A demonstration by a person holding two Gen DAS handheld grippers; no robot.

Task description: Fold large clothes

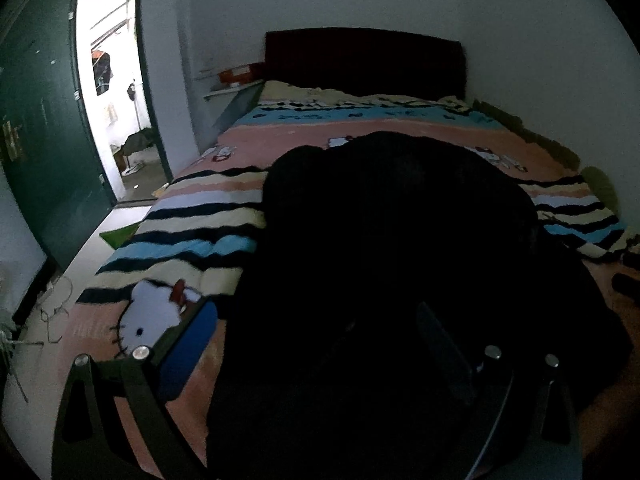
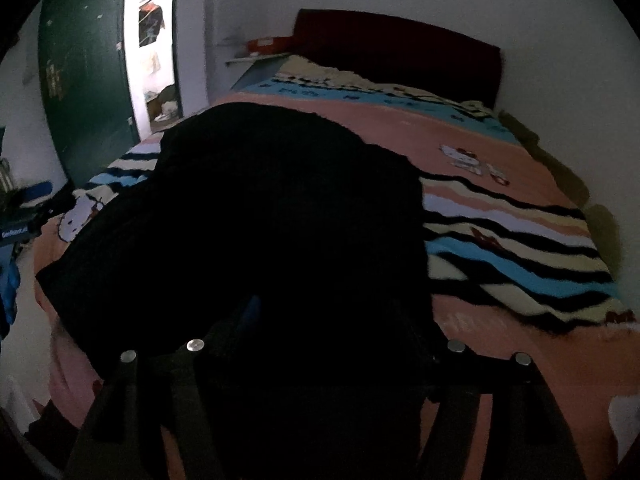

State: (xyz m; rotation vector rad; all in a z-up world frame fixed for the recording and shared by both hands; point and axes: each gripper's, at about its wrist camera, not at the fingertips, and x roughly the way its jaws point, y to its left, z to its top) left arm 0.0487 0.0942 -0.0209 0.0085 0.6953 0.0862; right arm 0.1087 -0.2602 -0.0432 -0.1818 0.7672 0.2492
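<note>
Folding: a large black garment [image 1: 392, 220] on a bed [image 1: 224, 208]; the work looks somewhere in the middle, by my reading.
Where the garment is: heaped across the near half of the bed, on a striped and pink cartoon-cat blanket [image 2: 520, 240]; its far edge rounds up like a mound, its near part runs down between the fingers of both tools.
Left tool [image 1: 320, 344]: fingers stand wide apart; the left finger with its blue pad lies over bare blanket beside the cloth, the right finger sits over the dark cloth; whether anything is pinched I cannot tell, it is too dark.
Right tool [image 2: 332, 336]: fingers likewise spread, black cloth filling the gap between them; the pads do not show against the fabric, so a grip cannot be told either.
Done so far: the garment appears bunched into a compact mass rather than spread flat; no clean fold line shows in this gloom.
Left to do: edges look uneven and one flap trails toward the left side of the bed; I would guess smoothing and at least one more fold remain.
Room: green door [image 1: 44, 128] ajar at left, dark headboard [image 1: 364, 60] against the wall.
</note>
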